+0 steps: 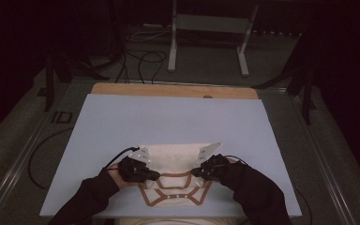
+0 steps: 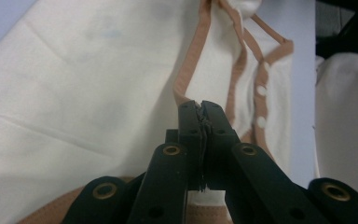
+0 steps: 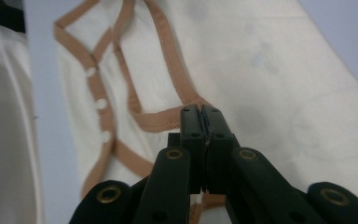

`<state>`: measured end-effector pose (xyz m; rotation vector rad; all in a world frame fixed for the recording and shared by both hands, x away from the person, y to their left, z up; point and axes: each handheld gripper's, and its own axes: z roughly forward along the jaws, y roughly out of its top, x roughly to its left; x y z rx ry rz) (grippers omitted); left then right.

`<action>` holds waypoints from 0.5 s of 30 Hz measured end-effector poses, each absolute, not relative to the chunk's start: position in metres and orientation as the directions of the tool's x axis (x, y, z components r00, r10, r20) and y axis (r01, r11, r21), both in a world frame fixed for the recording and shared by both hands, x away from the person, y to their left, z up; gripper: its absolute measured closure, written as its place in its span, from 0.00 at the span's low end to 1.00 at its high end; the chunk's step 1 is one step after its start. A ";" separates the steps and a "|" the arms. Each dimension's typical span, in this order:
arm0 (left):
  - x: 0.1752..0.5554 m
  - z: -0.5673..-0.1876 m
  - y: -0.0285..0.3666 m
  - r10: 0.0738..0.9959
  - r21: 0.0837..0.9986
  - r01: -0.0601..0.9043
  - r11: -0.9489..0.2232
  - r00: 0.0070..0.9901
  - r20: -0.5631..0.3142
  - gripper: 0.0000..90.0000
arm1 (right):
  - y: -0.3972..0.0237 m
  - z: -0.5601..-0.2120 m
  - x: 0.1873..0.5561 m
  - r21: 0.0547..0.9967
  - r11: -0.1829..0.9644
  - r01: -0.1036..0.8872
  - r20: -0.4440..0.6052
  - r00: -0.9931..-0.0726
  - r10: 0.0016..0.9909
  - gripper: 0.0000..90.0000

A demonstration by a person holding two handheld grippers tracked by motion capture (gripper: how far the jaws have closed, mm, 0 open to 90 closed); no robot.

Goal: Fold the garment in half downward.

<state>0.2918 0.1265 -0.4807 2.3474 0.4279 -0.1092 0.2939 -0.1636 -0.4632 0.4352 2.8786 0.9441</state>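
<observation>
A cream garment with tan trim lies flat near the front edge of the pale blue board. My left gripper comes in from the left, its jaws shut on the tan trim at the neckline. My right gripper comes in from the right, likewise shut on the trim. In the gripper views the left gripper and right gripper each pinch the trim's edge. White snap buttons run along the trimmed placket. Black sleeves cover both forearms.
A wooden strip borders the board's far edge. Beyond it stand a white metal frame and loose black cables on the floor. Dark stands flank the table. Pale cloth lies past the board's near edge.
</observation>
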 end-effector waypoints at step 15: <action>0.253 -0.482 0.126 0.187 0.652 0.263 -0.711 0.965 -0.185 0.98 | -0.170 -0.461 0.250 0.605 0.766 0.219 0.043 -0.969 0.243 0.99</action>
